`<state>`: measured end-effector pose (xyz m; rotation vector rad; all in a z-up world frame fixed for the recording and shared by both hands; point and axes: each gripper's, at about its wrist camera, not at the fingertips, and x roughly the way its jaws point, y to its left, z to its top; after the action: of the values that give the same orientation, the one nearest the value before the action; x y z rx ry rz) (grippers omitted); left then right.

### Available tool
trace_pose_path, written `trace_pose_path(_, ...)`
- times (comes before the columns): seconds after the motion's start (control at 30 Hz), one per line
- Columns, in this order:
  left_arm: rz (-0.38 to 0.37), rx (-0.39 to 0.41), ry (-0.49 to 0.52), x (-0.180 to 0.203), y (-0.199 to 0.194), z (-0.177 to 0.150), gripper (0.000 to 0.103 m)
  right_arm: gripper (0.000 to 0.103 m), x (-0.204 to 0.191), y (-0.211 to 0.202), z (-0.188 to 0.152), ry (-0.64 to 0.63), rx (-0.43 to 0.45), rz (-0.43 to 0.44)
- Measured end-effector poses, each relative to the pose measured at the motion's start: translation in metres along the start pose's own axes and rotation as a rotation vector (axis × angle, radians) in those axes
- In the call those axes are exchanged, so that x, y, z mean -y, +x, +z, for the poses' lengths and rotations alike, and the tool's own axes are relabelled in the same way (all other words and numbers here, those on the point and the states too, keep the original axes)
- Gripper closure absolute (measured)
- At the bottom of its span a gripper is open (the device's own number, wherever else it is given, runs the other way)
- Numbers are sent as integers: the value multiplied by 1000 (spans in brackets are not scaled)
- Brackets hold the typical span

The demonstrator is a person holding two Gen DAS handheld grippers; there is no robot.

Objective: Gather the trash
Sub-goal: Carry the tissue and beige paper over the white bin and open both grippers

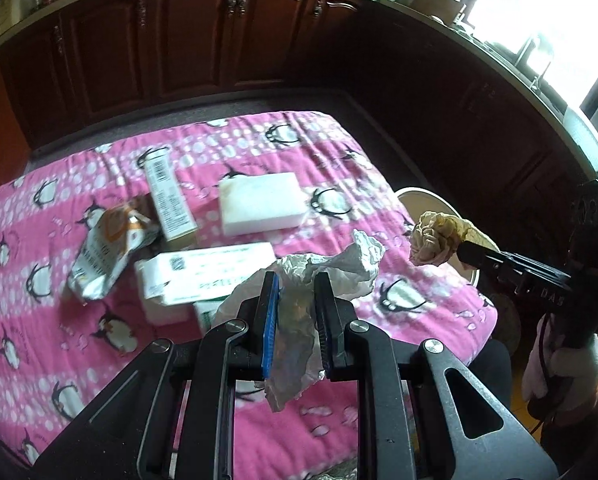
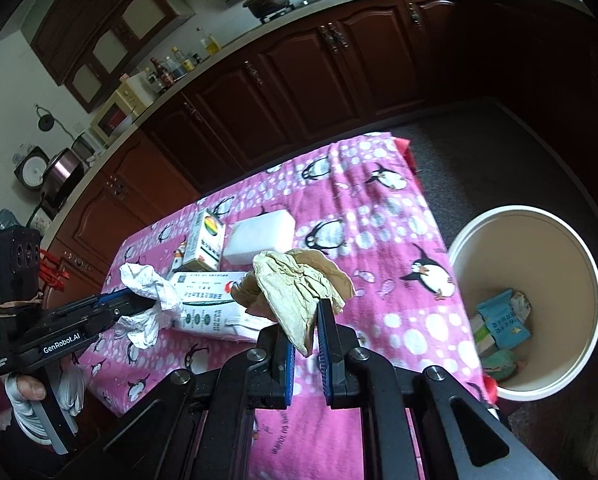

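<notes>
On the body of my left claw (image 2: 133, 312) I can read "GenRobot.AI" in white. My right claw (image 1: 465, 250) shows the letters "DAS" on its dark body. The boxes (image 2: 215, 304) and the packets in the bin (image 2: 527, 300) carry print too blurred to read.

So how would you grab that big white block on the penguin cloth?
Grip the white block across its short width, coming from above. It lies flat, clear top, free long sides; the tall box stands just left, so avoid that end.
</notes>
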<state>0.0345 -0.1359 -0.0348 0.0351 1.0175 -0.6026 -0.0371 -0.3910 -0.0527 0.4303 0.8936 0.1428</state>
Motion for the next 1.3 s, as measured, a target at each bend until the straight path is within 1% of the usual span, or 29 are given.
trace_pose_path(0.2, -20, -11, 25, 19, 15, 14, 88, 94, 19, -10, 0, 37, 22, -31)
trace_pose_path(0.57, -82, -62, 65, 59, 53, 37, 88, 94, 74, -29, -1, 141, 58, -94)
trace_pose_path(0.77, -114, -74, 103, 90, 71, 50, 88, 94, 108, -40, -4, 198, 75, -160)
trace_pose_path(1.03, -158, -118, 133, 130, 106, 61, 88, 94, 154, -34, -9, 268, 49, -234)
trace_pose_path(1.13, -177, -133, 138, 144, 119, 65, 88, 94, 164, -29, -12, 280, 36, -271)
trace_pose_path(1.3, -188, -144, 128, 161, 141, 70, 87, 94, 180, -24, -17, 302, 19, -313)
